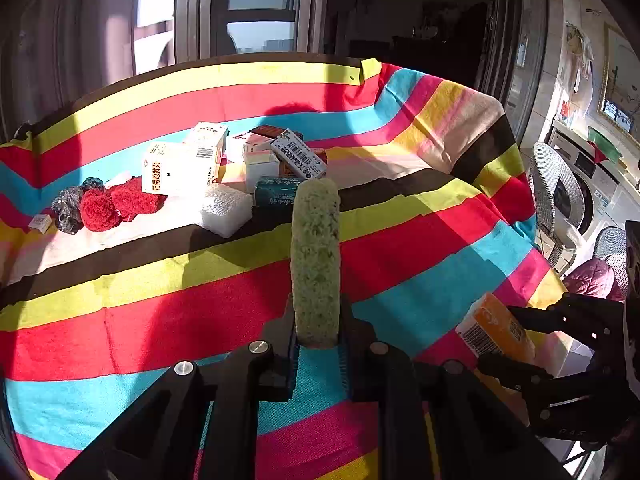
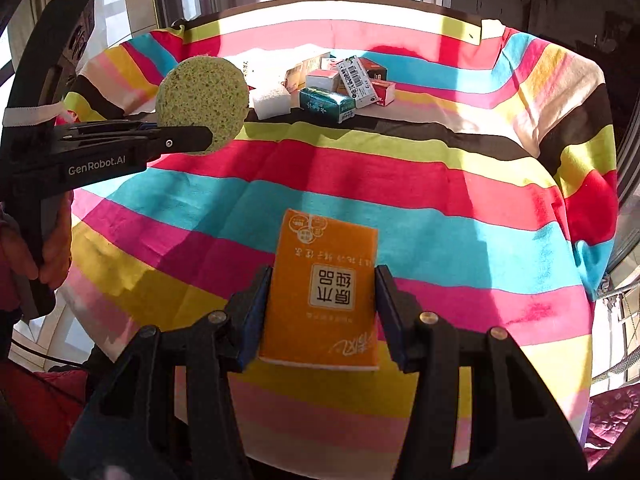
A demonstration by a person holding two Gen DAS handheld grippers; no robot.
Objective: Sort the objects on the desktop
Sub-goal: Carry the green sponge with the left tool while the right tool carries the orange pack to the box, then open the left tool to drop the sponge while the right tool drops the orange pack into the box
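Both grippers loaded above the striped tabletop

The tabletop (image 2: pixel 400 168) carries a pile of boxes (image 1: pixel 248 160) at its far side, with red pompoms (image 1: pixel 116 204) beside it. The right gripper (image 2: pixel 322 312) is clamped on an orange pack (image 2: pixel 324 292) held over the near stripes; the left gripper (image 1: pixel 318 344) pinches a green sponge (image 1: pixel 316 260) on edge. The sponge is soft and gripped only at its base, so a fast swing could likely bend or drop it; the pack could slip if squeezed unevenly.

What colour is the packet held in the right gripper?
Orange, with a white label panel; the packet in the right gripper shows best in the right wrist view.
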